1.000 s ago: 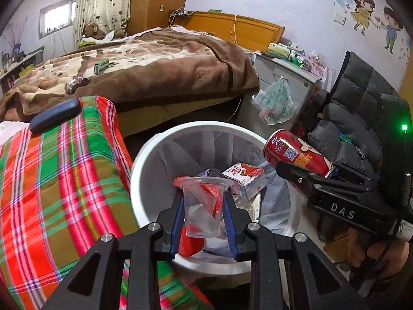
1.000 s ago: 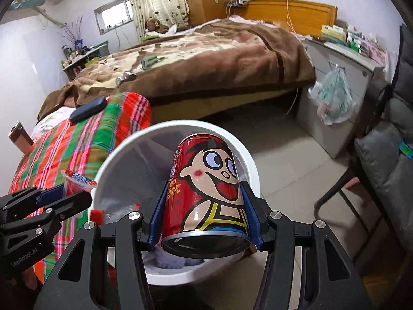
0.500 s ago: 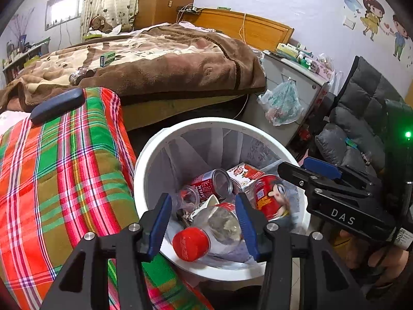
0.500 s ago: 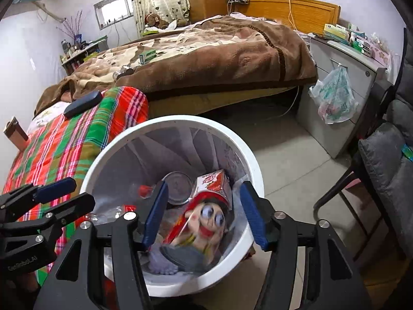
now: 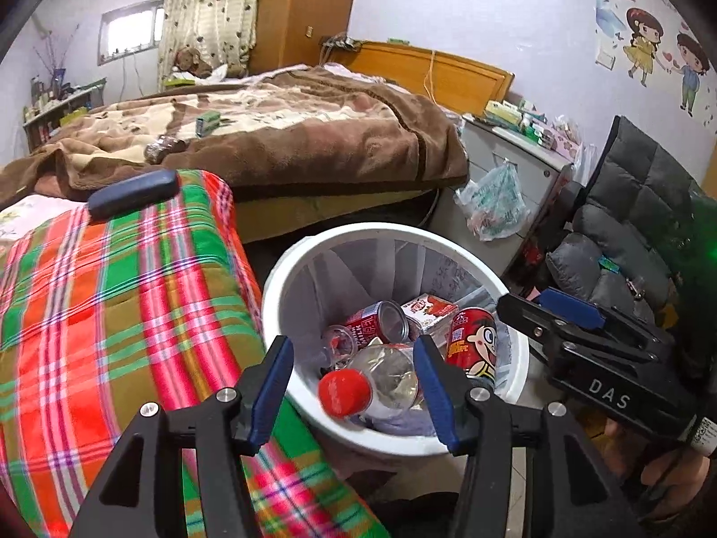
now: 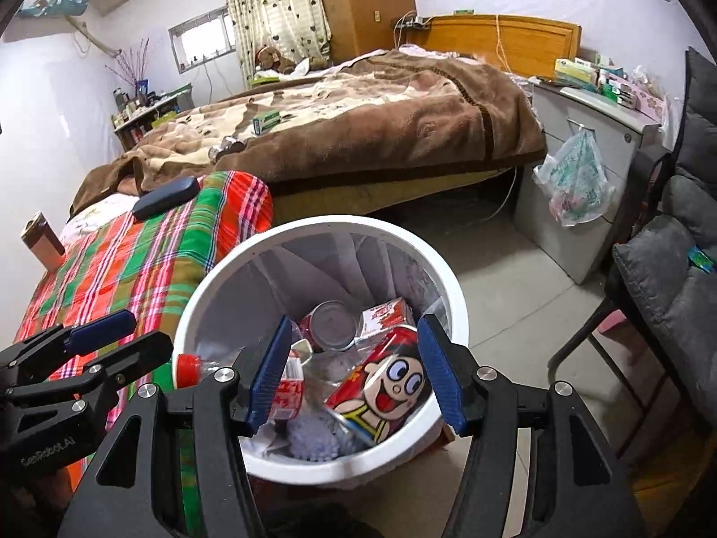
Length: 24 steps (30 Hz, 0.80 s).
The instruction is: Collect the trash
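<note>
A white trash bin (image 5: 278,278) (image 6: 452,278) stands on the floor beside the bed. Inside lie a red cartoon can (image 5: 472,345) (image 6: 381,385), a clear bottle with a red cap (image 5: 385,381), a crumpled plastic cup (image 5: 338,343), a second red can (image 5: 381,318) (image 6: 329,327) and a small carton (image 5: 430,307) (image 6: 385,311). My left gripper (image 5: 353,349) (image 6: 150,329) hovers over the bin's near rim, its jaws opening with nothing between them. My right gripper (image 6: 357,327) (image 5: 524,299) hangs over the bin, open and holding nothing.
A plaid blanket (image 5: 112,314) with a dark case (image 5: 132,190) lies left of the bin. Behind is a bed with a brown blanket (image 5: 291,143), a green box (image 6: 265,122) and a can (image 6: 228,145). A grey cabinet with a hanging bag (image 6: 578,179) and a chair (image 6: 663,278) stand right.
The left gripper let go of the plastic cup and the right one of the cartoon can; both now lie in the bin. Both grippers have drawn back slightly.
</note>
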Tool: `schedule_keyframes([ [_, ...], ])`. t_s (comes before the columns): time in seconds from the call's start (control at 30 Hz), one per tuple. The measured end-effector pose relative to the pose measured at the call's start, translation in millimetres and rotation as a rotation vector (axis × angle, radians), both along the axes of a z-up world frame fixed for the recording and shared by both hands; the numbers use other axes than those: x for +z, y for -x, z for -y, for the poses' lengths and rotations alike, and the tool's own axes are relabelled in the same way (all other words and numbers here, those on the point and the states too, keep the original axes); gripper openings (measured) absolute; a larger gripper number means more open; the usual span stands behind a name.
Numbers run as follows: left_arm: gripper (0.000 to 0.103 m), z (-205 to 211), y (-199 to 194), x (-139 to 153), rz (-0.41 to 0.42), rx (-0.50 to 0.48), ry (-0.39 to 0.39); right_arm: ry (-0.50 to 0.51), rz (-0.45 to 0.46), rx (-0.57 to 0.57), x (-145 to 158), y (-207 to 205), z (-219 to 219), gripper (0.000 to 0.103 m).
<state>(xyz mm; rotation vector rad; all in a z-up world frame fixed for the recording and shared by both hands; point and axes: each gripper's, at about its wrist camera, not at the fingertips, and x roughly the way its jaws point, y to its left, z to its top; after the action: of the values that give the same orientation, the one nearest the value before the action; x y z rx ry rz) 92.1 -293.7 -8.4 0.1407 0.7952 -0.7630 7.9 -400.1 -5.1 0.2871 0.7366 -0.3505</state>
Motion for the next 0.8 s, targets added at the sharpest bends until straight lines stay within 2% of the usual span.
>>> schedule_keyframes([
  [0.13, 0.055, -14, 18, 5, 0.053, 0.018, -0.003, -0.016, 0.029, -0.014, 1, 12, -10, 0.06],
  [0.27, 0.055, -26, 40, 5, 0.107, 0.038, -0.037, 0.018, 0.043, -0.036, -1, 23, -25, 0.06],
  [0.63, 0.055, -58, 83, 0, 0.16, 0.091, -0.037, 0.068, 0.107, -0.078, -3, 57, -60, 0.06],
  [0.8, 0.055, -70, 97, 4, 0.19, 0.113, -0.007, 0.109, 0.143, -0.11, 0, 70, -72, 0.06],
])
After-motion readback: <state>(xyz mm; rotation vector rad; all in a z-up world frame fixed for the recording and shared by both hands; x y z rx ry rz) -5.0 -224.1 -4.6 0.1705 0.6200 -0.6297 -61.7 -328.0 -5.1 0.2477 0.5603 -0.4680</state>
